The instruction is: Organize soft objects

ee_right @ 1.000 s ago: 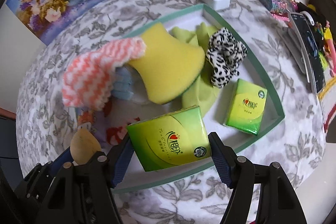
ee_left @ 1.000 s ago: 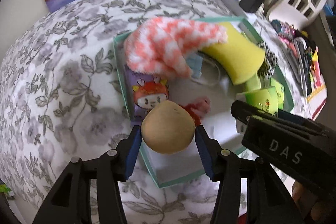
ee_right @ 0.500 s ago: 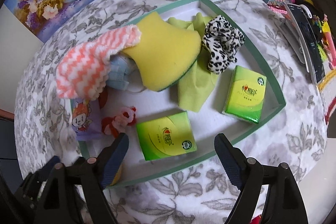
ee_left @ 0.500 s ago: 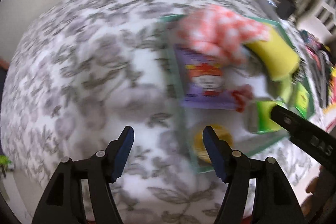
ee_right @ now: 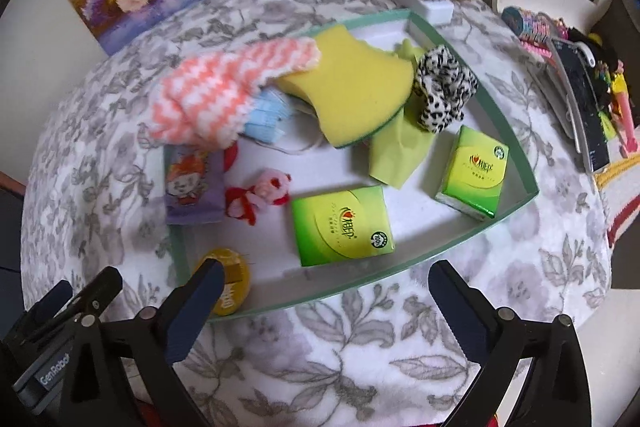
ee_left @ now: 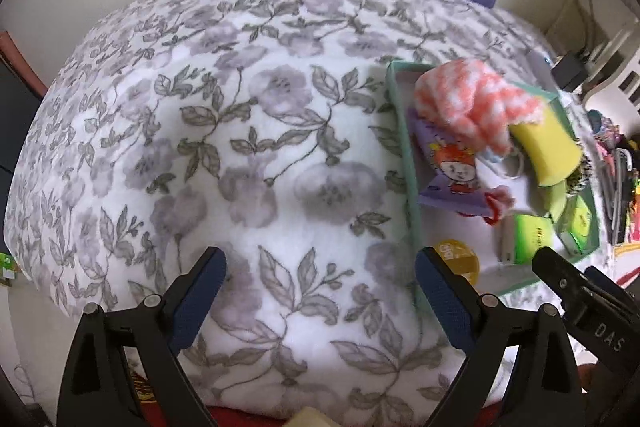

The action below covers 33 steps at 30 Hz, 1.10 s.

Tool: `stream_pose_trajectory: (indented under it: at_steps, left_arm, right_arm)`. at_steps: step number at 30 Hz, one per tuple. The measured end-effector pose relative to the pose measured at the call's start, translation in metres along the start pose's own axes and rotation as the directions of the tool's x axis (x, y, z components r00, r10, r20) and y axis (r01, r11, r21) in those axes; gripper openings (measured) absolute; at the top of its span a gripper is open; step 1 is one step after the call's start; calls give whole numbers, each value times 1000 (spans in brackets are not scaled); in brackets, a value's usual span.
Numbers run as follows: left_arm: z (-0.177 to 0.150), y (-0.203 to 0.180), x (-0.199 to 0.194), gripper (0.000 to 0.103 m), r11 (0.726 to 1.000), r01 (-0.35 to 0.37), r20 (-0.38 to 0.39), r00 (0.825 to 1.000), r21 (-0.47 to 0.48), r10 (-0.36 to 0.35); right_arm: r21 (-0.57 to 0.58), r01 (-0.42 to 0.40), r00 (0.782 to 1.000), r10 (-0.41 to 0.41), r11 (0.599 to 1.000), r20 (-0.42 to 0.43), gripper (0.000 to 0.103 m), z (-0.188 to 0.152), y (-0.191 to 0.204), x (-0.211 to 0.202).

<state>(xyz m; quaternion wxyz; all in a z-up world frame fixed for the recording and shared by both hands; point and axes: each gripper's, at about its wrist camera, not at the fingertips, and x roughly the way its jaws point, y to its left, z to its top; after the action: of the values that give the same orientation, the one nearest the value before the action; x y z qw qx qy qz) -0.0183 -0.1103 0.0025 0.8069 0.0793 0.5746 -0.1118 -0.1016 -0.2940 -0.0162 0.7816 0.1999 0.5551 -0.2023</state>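
Spreading wide, both grippers hang over a flower-print blanket (ee_left: 248,155) with nothing between their jaws.

Largest on the blanket is the green-rimmed tray (ee_right: 516,163), which holds all the soft things. At its far end an orange-and-white knitted cloth (ee_right: 224,95) drapes over a yellow sponge (ee_right: 352,87), with a lime cloth (ee_right: 396,155) and a leopard-print scrunchie (ee_right: 444,91) beside it. One green tissue pack (ee_right: 340,223) lies flat near the front rim, a second (ee_right: 474,175) near the right corner. A purple cartoon pouch (ee_right: 192,187) lies against the left wall, a small pink-and-red plush (ee_right: 260,195) just beside it, and a round yellow puff (ee_right: 236,283) lies in the near left corner. The left gripper (ee_left: 320,291) is over bare blanket left of the tray, its jaws opening; the right gripper (ee_right: 324,299) is just before the tray's front rim, jaws also opening.
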Motion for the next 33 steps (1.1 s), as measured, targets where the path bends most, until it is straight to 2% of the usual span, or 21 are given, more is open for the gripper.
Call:
stream_pose_trajectory:
  at_steps: [8, 13, 21, 33]
  left_arm:
    - [-7, 1, -21, 96, 1000, 1, 46, 999, 15, -2]
    - [-11, -3, -26, 96, 997, -60, 50, 997, 47, 57]
    - [-14, -3, -34, 96, 992, -109, 66, 992, 56, 105]
    - [-15, -5, -39, 96, 992, -115, 84, 990, 57, 110]
  right_arm:
    - [-15, 14, 998, -13, 1000, 57, 103, -7, 3, -22]
    - [-15, 8, 997, -7, 1000, 75, 103, -9, 2, -30]
    - [-20, 15, 994, -13, 1000, 106, 103, -13, 2, -40]
    - [-37, 19, 993, -15, 999, 116, 103, -14, 4, -43]
